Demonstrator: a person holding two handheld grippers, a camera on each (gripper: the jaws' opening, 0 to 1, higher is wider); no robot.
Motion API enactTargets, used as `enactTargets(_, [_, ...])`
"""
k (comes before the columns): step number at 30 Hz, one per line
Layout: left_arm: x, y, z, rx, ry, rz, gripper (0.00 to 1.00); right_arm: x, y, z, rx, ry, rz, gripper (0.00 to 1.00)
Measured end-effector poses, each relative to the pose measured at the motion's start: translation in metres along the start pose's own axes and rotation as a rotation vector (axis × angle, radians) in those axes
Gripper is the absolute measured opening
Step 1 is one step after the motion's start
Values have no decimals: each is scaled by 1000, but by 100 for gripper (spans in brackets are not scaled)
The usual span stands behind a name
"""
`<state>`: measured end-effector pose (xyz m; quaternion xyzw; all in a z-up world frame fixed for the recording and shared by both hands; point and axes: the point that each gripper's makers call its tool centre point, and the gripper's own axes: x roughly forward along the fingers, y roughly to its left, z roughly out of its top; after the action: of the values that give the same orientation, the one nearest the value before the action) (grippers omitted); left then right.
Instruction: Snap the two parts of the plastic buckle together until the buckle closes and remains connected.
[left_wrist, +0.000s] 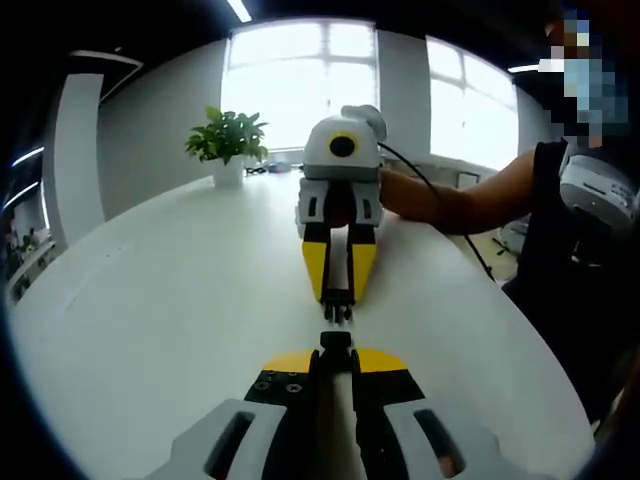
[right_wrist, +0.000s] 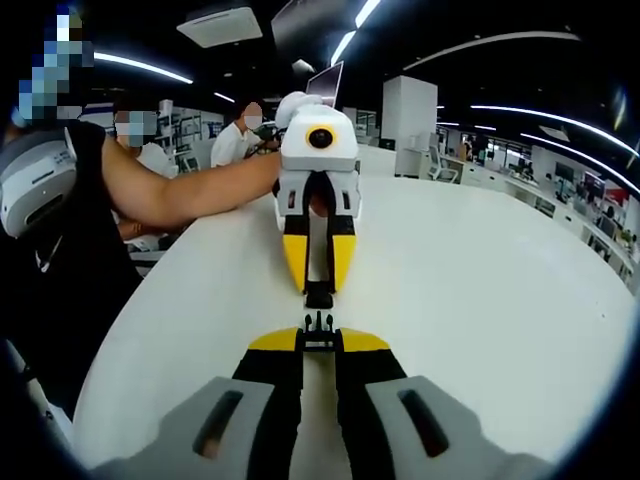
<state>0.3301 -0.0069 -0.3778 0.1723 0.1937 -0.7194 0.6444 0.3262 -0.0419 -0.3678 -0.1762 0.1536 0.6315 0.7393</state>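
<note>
— What's around you?
— You work at a wide white table (left_wrist: 150, 300). A potted plant (left_wrist: 228, 145) stands before bright windows (left_wrist: 300, 75).
— And opposite?
— Ceiling light strips (right_wrist: 520, 110) over an open office, people seated there.

The buckle is in two black plastic pieces, not yet joined. The socket half (left_wrist: 336, 340) sits clamped at the tip of the left gripper (left_wrist: 336, 352), its open end facing away from that gripper. The pronged half (right_wrist: 319, 322) is pinched at the tip of the right gripper (right_wrist: 319, 342), prongs pointing forward. The two halves face each other in line above the white table, close together with a small gap between them.
</note>
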Motion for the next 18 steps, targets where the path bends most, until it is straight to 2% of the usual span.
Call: enactTargets(18, [1,0,1,-2,-3,-7,11,2,0,-1,-2,3,3,10])
